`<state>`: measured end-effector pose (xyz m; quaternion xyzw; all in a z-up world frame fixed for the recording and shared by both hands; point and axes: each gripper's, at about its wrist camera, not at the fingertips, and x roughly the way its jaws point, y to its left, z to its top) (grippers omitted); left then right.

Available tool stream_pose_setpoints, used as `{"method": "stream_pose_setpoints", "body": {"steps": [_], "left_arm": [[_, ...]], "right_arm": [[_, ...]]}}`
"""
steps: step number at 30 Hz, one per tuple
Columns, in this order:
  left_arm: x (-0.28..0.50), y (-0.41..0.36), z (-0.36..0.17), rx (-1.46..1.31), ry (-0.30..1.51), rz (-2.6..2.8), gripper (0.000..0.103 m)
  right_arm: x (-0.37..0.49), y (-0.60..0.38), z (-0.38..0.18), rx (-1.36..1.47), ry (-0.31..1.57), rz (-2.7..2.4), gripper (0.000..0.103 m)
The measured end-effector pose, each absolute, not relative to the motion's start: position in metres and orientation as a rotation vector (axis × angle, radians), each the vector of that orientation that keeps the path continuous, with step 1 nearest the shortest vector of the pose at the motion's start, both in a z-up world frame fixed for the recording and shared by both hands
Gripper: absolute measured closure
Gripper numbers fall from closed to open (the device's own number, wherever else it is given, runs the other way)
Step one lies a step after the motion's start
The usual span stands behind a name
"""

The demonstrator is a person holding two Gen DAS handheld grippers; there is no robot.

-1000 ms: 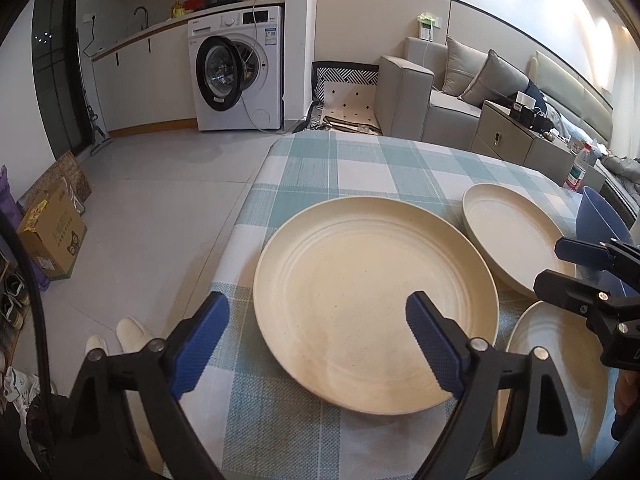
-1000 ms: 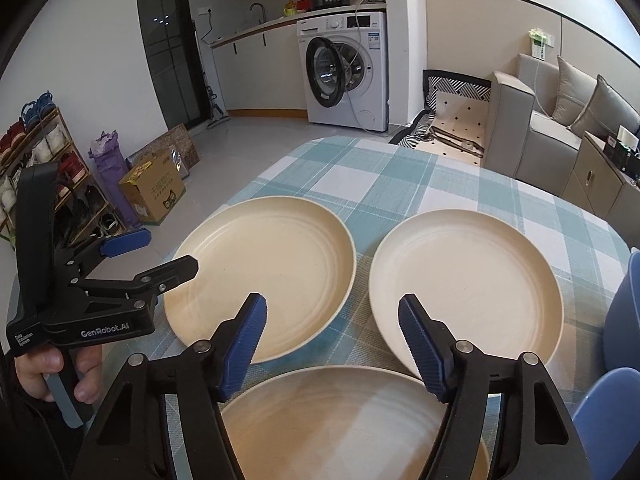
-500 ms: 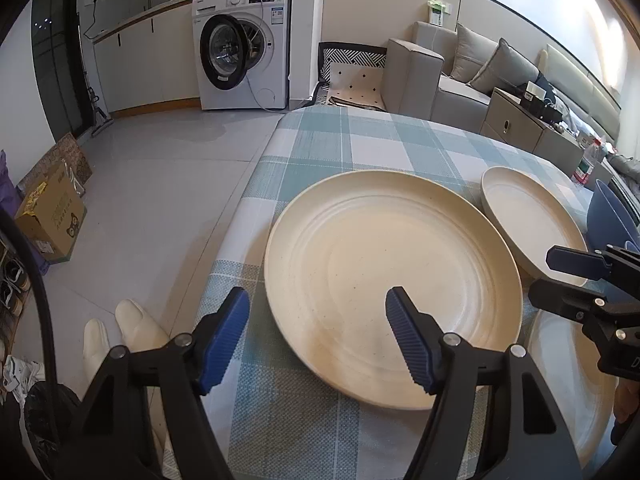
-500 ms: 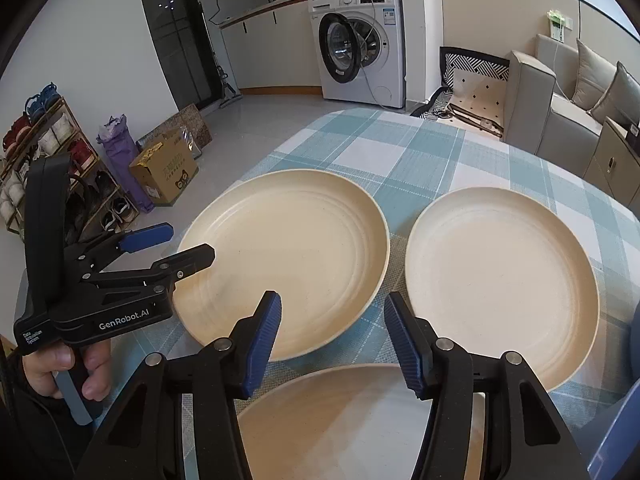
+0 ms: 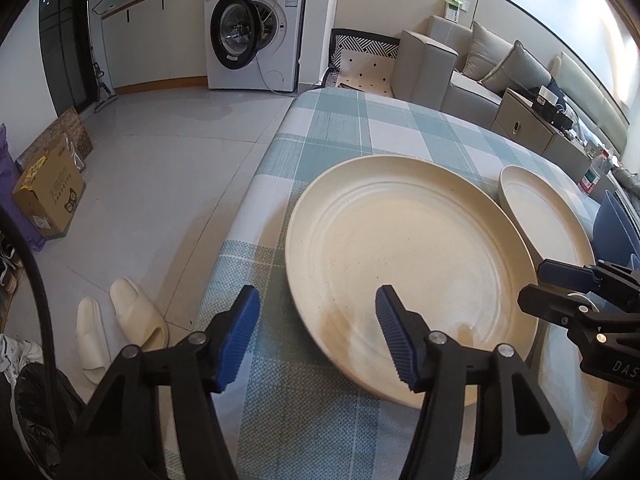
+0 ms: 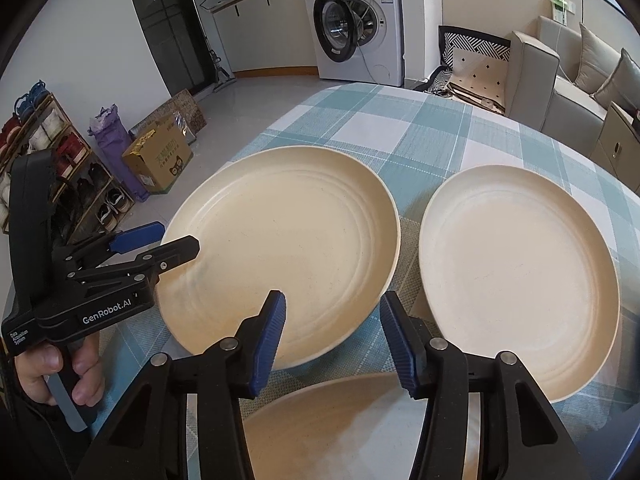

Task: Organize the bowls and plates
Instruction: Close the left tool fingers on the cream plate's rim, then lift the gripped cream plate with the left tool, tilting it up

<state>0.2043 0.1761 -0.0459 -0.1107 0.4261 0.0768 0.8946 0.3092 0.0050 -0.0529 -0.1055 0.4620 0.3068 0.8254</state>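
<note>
Plates [image 6: 288, 240] lie unstacked at frame centre; my left gripper [image 5: 316, 336] and right gripper [image 6: 332, 340] have been closing, fingers gaping, gripping nothing.

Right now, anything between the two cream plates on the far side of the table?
Nothing: only a bare strip of checked tablecloth separates the left plate from the right plate, clearest in the right wrist view.

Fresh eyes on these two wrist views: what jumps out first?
Three cream plates on the checked tablecloth: a big plate at the table's left edge, a second plate to its right, a third plate nearest the camera. The left gripper straddles the big plate's near rim and the right gripper hangs above the third plate, both jaws just closing, gripping nothing.
</note>
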Motion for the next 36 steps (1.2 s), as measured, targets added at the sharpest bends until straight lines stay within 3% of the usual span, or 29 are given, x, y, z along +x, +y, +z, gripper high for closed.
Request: {"method": "stream_pose_setpoints", "body": {"steps": [8,15,36], "left_arm": [[0.2050,0.1742,-0.0512,-0.230,0.893,0.148,0.062],[0.2065,0.1687,-0.0551,-0.203,0.903,0.151,0.076],[0.2041,0.1708,-0.0523,-0.206,0.896,0.157,0.079]], "right_arm": [[0.3099,0.0070,-0.0558,-0.238,0.978,0.644,0.052],[0.3111,0.0068,-0.0594,-0.271,0.971,0.623,0.060],[0.3028,0.0128,-0.0573,-0.327,0.929,0.610,0.061]]}}
